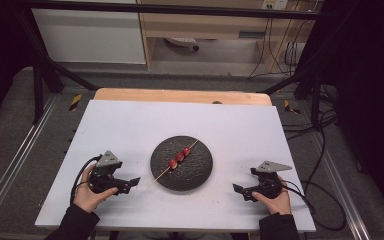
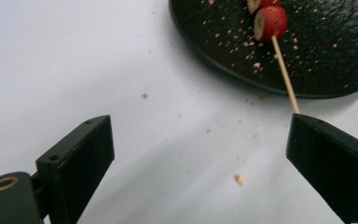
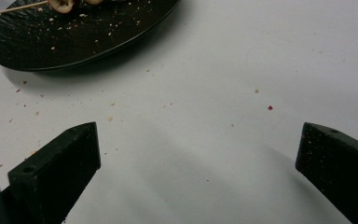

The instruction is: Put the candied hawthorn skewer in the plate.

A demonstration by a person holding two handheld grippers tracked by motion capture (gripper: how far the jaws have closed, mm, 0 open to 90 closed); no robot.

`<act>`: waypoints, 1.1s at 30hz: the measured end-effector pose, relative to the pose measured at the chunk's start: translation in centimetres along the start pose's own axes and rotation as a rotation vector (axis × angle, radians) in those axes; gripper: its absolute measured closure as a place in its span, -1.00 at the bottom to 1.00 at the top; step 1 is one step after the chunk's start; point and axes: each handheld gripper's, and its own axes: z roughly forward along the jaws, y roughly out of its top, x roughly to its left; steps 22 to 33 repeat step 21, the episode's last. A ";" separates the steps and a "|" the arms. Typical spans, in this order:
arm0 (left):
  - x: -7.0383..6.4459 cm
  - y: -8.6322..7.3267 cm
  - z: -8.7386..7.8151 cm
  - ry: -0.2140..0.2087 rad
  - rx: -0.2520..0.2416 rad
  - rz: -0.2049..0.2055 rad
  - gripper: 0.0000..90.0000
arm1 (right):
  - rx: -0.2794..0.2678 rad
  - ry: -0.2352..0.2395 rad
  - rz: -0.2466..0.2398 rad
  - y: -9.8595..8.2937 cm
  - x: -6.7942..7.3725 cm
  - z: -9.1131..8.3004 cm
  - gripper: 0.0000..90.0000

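skewer lies across black plate mid-table, three red pieces on it, bare end past the plate's near-left rim | left gripper left of plate, jaws wide apart, empty | right gripper right of plate, jaws wide apart, empty | crumbs on white table

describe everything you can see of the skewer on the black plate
The thin pale wooden skewer with red round pieces lies flat and diagonal across the round black textured plate. Three red pieces sit close together near its middle; in the left gripper view a cut end of one looks pale. Its bare near end juts past the plate rim toward the left tool, whose jaws stand open and apart from it. Crumbs dot the plate around it.
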 end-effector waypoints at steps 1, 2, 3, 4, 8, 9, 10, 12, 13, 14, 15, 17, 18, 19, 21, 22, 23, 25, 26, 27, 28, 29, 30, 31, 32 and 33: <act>0.2 -0.4 -0.1 0.003 -0.004 0.000 -0.83 | 0.004 0.000 0.002 0.0 0.0 0.0 -0.99; 0.3 -0.7 -0.1 0.004 -0.010 -0.006 -0.83 | 0.005 0.000 0.001 0.0 0.0 0.0 -0.99; 0.4 -1.0 -0.2 0.005 -0.012 -0.009 -0.83 | 0.006 -0.001 0.001 0.0 0.0 0.0 -0.99; 0.6 -1.4 -0.3 0.004 -0.015 -0.012 -0.83 | 0.007 -0.001 0.001 0.0 0.0 0.0 -0.99; 0.9 -2.5 -0.7 0.007 -0.028 -0.009 -0.83 | 0.011 -0.004 0.000 0.0 0.0 0.0 -0.99; 0.9 -2.6 -0.7 0.006 -0.030 -0.009 -0.83 | 0.011 -0.005 0.000 -0.1 0.0 0.0 -0.99; 1.0 -2.8 -0.8 0.011 -0.033 -0.005 -0.83 | 0.012 -0.006 0.000 -0.1 0.0 0.0 -0.99; 0.9 -3.0 -0.9 0.021 -0.032 0.005 -0.83 | 0.015 -0.005 0.001 -0.1 0.0 0.0 -0.99; 1.0 -3.1 -1.0 0.021 -0.033 0.012 -0.83 | 0.016 -0.006 0.003 -0.1 0.0 0.0 -0.99; 1.0 -3.2 -1.0 0.020 -0.036 0.009 -0.83 | 0.020 -0.007 0.002 -0.1 0.1 0.0 -0.99; 1.0 -3.2 -1.1 0.021 -0.038 0.007 -0.83 | 0.020 -0.008 0.002 -0.1 0.0 0.0 -0.99; 1.1 -3.3 -1.1 0.022 -0.041 0.006 -0.83 | 0.018 -0.007 0.004 -0.1 0.0 0.0 -0.99; 1.2 -3.3 -1.1 0.024 -0.042 0.003 -0.83 | 0.017 -0.008 0.006 -0.1 0.0 0.0 -0.99; 1.2 -3.4 -1.1 0.025 -0.038 0.006 -0.83 | 0.019 -0.008 0.005 -0.1 0.0 0.0 -0.99; 1.3 -3.5 -0.9 0.027 -0.028 0.005 -0.83 | 0.016 -0.006 0.008 -0.1 0.0 0.0 -0.99; 1.3 -3.5 -0.9 0.027 -0.028 0.005 -0.83 | 0.016 -0.006 0.008 -0.1 0.0 0.0 -0.99; 1.3 -3.5 -0.9 0.027 -0.028 0.005 -0.83 | 0.016 -0.006 0.008 -0.1 0.0 0.0 -0.99; 1.3 -3.5 -0.9 0.027 -0.028 0.005 -0.83 | 0.016 -0.006 0.008 -0.1 0.0 0.0 -0.99; 1.3 -3.5 -0.9 0.027 -0.028 0.005 -0.83 | 0.016 -0.006 0.008 -0.1 0.0 0.0 -0.99; 1.3 -3.5 -0.9 0.027 -0.028 0.005 -0.83 | 0.016 -0.006 0.008 -0.1 0.0 0.0 -0.99; 1.3 -3.5 -0.9 0.027 -0.028 0.005 -0.83 | 0.016 -0.006 0.008 -0.1 0.0 0.0 -0.99; 1.3 -3.5 -0.9 0.027 -0.028 0.005 -0.83 | 0.016 -0.006 0.008 -0.1 0.0 0.0 -0.99; 1.3 -3.5 -0.9 0.027 -0.028 0.005 -0.83 | 0.016 -0.006 0.008 -0.1 0.0 0.0 -0.99; 1.3 -3.5 -0.9 0.027 -0.028 0.005 -0.83 | 0.016 -0.006 0.008 -0.1 0.0 0.0 -0.99; 1.3 -3.5 -0.9 0.027 -0.028 0.005 -0.83 | 0.016 -0.006 0.008 -0.1 0.0 0.0 -0.99; 1.3 -3.5 -0.9 0.027 -0.028 0.005 -0.83 | 0.016 -0.006 0.008 -0.1 0.0 0.0 -0.99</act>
